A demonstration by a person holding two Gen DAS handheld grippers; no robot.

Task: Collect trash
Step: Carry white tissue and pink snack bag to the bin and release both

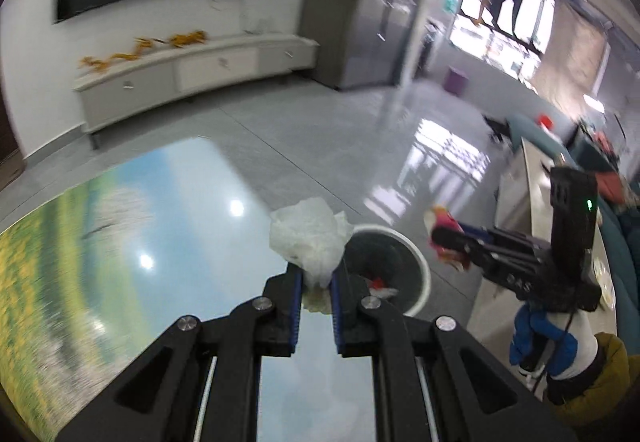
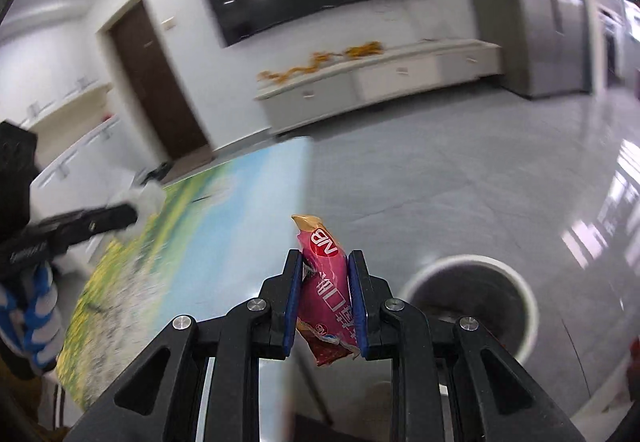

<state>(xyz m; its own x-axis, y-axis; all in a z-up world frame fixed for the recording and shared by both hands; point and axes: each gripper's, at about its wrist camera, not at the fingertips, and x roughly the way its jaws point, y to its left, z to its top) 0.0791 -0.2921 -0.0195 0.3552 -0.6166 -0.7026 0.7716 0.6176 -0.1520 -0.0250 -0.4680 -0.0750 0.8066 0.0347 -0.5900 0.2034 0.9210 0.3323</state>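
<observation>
My left gripper clamped on crumpled white tissue, right gripper clamped on pink snack wrapper; both above glossy table edge, white bin on floor just beyond; best release squarely over rim, one load first

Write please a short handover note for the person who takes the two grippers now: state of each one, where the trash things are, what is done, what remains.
Left gripper: shut on a crumpled white tissue, near the rim of the round bin.
Right gripper: shut on a pink snack wrapper; the bin sits on the floor to its right.
Done: both pieces picked up; some red trash already lies in the bin.
Left: bring each piece over the bin and open the fingers.
</observation>
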